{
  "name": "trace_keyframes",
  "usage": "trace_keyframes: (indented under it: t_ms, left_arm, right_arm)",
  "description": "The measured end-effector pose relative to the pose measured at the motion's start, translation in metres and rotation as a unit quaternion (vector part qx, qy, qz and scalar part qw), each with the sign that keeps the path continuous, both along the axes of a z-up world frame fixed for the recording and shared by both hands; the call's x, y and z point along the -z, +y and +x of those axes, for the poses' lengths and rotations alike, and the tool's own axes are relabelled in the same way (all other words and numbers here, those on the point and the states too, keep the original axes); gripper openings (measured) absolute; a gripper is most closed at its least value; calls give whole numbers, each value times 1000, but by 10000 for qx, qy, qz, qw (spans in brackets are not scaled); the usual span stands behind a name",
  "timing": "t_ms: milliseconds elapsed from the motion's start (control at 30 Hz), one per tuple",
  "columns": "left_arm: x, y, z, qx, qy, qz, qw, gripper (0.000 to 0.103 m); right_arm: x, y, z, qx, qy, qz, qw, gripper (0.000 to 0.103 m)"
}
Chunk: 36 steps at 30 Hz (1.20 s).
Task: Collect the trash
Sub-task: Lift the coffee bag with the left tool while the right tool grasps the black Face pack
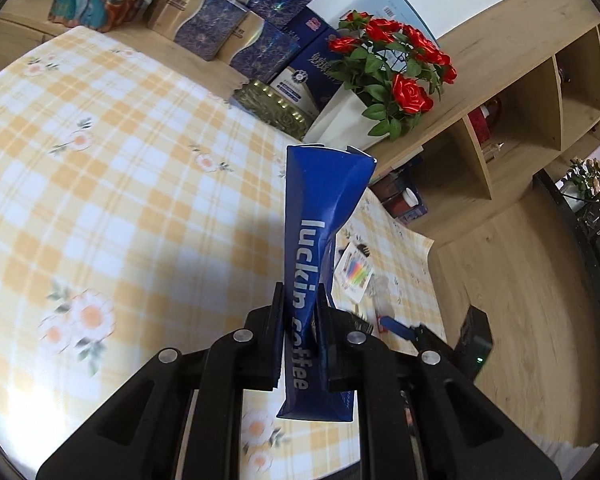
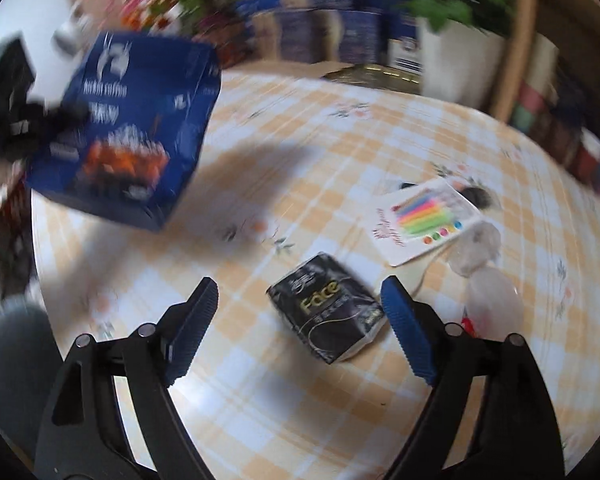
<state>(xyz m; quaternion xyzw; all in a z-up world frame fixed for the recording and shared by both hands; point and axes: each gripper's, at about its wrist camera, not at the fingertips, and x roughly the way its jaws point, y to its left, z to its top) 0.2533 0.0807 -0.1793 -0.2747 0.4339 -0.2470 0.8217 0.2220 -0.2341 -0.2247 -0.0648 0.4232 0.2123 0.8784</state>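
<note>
Clamped in the left gripper [image 1: 298,320], the blue luckin coffee paper bag [image 1: 320,216] is held up above the checked tablecloth [image 1: 100,184]. Right gripper [image 2: 300,322] has its jaws wide apart and empty, just before the black Face tissue pack [image 2: 326,306]. That pack, the candle card [image 2: 424,218] and the clear plastic wrap [image 2: 484,264] are not yet collected, so I judge the task is only beginning.

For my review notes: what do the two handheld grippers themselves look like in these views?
Both are black plastic frames with cut-out slots and round silver pivot pins. The left gripper has flat black pads. The right gripper has ribbed blue pads on angled fingers. No cables or sleeves are clearly visible.
</note>
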Motion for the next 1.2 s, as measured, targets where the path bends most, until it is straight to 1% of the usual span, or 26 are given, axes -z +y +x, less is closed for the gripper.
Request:
trace_keyframes:
  t_ms: [67, 233, 300, 367, 400, 500, 533, 567, 667, 767, 867, 900, 933, 967, 1000, 1033, 1067, 1200]
  left_arm:
    - [-1, 9, -11, -9, 26, 25, 10000, 13]
    - [2, 25, -31, -65, 146, 103, 9998, 13]
    - [3, 29, -37, -85, 173, 127, 9997, 13]
    - [3, 31, -41, -97, 174, 155, 9997, 13]
    - [2, 32, -42, -91, 170, 166, 9997, 13]
    - [-3, 32, -46, -69, 140, 169, 9997, 13]
    - [-4, 31, -48, -49, 123, 175, 9998, 13]
    - [-7, 28, -51, -3, 86, 206, 9998, 13]
    - [-12, 21, -57, 111, 62, 244, 9996, 13]
    - [-16, 18, -63, 171, 41, 256, 9995, 13]
    - [-18, 15, -70, 211, 40, 271, 9994, 13]
    - [-18, 15, -72, 221, 49, 267, 9994, 13]
    - [-17, 15, -73, 237, 62, 267, 9993, 13]
    - [-17, 14, -74, 248, 70, 276, 9993, 13]
    - [-16, 13, -76, 268, 77, 295, 9992, 13]
    - [-15, 13, -77, 292, 84, 311, 9991, 14]
    - [-14, 12, -78, 311, 97, 320, 9990, 13]
    - [-7, 10, -76, 344, 145, 337, 9987, 14]
  right_arm:
    - [6, 3, 3, -96, 51, -98, 9999, 83]
    - [19, 4, 15, -96, 273, -365, 9989, 83]
    - [24, 4, 18, -122, 435, -437, 9980, 77]
    - [28, 1, 19, -134, 543, -515, 9971, 59]
    - [28, 1, 18, -129, 532, -515, 9972, 58]
    - [21, -6, 14, -62, 554, -278, 9981, 46]
    - [18, -7, 12, -27, 529, -234, 9983, 37]
    - [15, -9, 9, 10, 495, -172, 9986, 20]
    - [8, -11, 2, 125, 495, 15, 9987, 20]
    - [9, -8, -6, 156, 528, -13, 9985, 20]
    - [15, -6, -9, 235, 549, -172, 9981, 20]
    - [16, -5, -11, 236, 535, -195, 9981, 21]
    - [14, -6, -12, 234, 464, -174, 9985, 33]
    - [12, -6, -13, 232, 369, -149, 9989, 54]
    - [9, -7, -13, 233, 274, -138, 9993, 62]
    - [6, -7, -12, 196, 184, -128, 9996, 65]
    - [4, -7, -10, 121, 163, -167, 9997, 65]
    - [11, -3, 4, -214, 327, -446, 9982, 65]
